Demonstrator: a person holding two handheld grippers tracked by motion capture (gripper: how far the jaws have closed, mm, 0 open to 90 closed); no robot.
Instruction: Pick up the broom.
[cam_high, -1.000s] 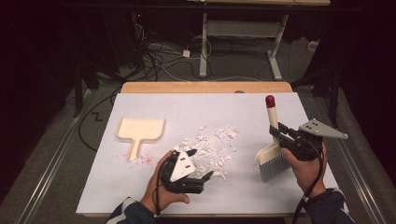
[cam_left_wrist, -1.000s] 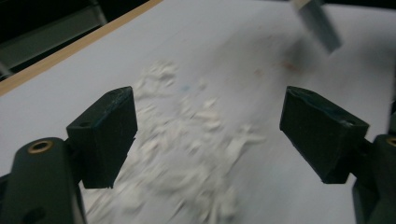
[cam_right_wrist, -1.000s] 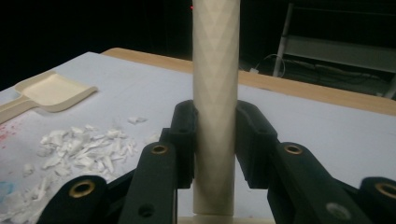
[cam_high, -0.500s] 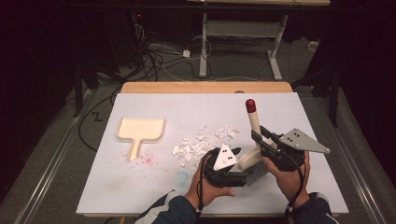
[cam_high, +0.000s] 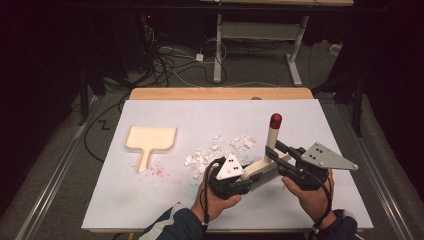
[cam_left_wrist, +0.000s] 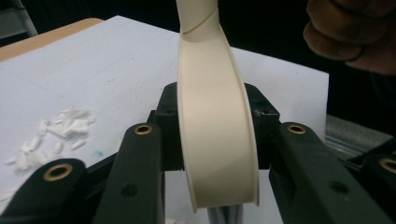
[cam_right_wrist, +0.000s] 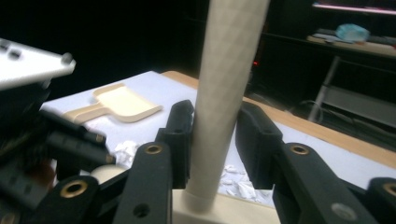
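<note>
Pointing its red-tipped handle up and toward the far side, the brush (cam_high: 267, 155) is held near the table's (cam_high: 165, 200) near edge, its long axis tilted, its bristle head low and to the left. The handle is clamped between the jaws of the right gripper (cam_high: 280, 152). The cream head is gripped by the left gripper (cam_high: 247, 176). White scraps (cam_high: 215, 152) lie just left; the dustpan (cam_high: 148, 139) lies farther left.
</note>
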